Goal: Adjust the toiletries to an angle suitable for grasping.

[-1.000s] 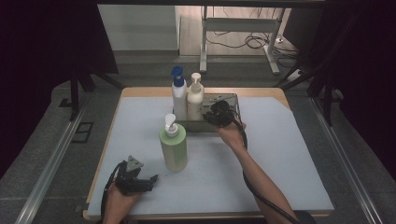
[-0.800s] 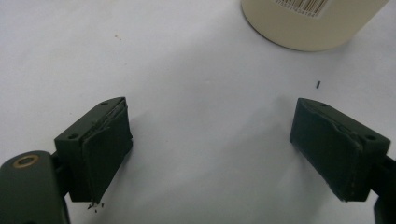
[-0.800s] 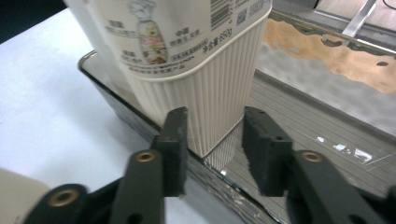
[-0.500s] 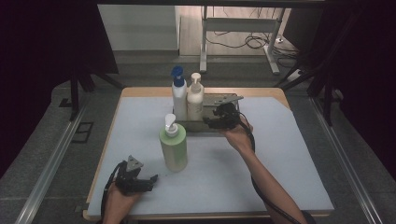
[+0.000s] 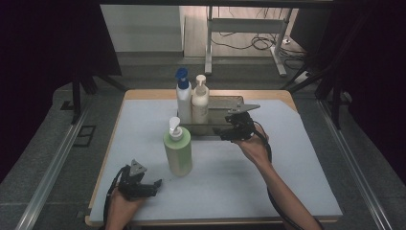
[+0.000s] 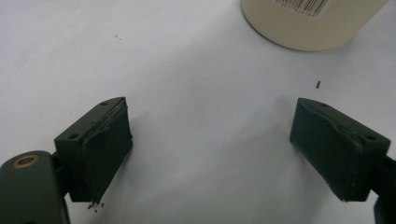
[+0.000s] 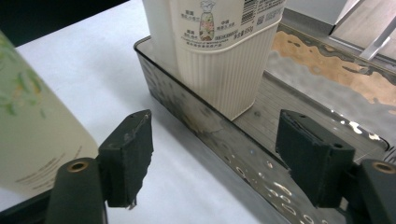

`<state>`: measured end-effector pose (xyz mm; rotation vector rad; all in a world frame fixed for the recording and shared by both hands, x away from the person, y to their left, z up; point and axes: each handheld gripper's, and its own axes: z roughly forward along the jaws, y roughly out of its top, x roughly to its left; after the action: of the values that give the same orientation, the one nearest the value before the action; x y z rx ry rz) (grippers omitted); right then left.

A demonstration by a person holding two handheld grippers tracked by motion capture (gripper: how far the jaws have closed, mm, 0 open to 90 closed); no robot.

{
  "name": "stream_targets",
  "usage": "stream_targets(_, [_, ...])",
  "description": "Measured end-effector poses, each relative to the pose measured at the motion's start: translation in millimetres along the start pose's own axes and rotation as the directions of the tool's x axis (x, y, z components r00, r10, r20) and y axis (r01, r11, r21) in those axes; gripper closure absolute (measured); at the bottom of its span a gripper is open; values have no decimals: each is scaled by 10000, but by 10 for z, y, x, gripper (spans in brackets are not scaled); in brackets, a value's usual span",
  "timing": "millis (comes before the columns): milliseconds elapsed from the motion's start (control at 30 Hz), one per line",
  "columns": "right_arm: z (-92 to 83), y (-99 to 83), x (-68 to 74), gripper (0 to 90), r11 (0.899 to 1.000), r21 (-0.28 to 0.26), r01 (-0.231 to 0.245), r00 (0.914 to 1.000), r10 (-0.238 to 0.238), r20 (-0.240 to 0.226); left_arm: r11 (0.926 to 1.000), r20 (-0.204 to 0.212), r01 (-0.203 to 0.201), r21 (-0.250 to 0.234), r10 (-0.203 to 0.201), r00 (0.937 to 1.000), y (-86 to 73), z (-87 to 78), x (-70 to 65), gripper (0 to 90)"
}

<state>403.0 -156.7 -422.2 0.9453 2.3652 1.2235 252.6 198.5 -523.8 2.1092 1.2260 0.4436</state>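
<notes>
A green pump bottle (image 5: 178, 149) stands upright on the white mat, seen at the left edge of the right gripper view as the green bottle (image 7: 32, 121). A cream pump bottle (image 5: 200, 101) and a white bottle with a blue cap (image 5: 183, 98) stand in a shiny metal tray (image 5: 225, 106); the cream bottle (image 7: 224, 51) sits near the tray's rim (image 7: 196, 126). My right gripper (image 5: 224, 133) hovers open over the tray's front edge, right gripper (image 7: 215, 158) empty. My left gripper (image 5: 154, 186) rests open near the front left; left gripper (image 6: 210, 149) faces the green bottle's base (image 6: 308, 23).
The white mat (image 5: 287, 163) covers a wooden table whose edge (image 5: 143, 93) shows at the back. Open mat lies right of and in front of the tray. Beyond the table stand a metal frame (image 5: 249, 28) and cables on the floor.
My right gripper has drawn back from over the tray toward its front edge and a little to the right. The left gripper has stayed put.
</notes>
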Motion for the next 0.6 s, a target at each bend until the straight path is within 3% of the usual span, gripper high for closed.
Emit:
stream_targets(333, [-168, -107, 55, 143, 9998, -17, 196, 9995, -197, -251, 10000, -2, -1, 4, 1, 10000, 0, 0, 0, 121])
stream_targets(467, [-234, -141, 92, 136, 9989, -45, 456, 9986, -457, -274, 10000, -14, -21, 5, 21, 10000, 1, -1, 1, 121])
stream_targets(600, [-271, -175, 131, 64, 9981, -201, 575, 9973, -583, -452, 10000, -13, -22, 2, 22, 10000, 0, 0, 1, 122])
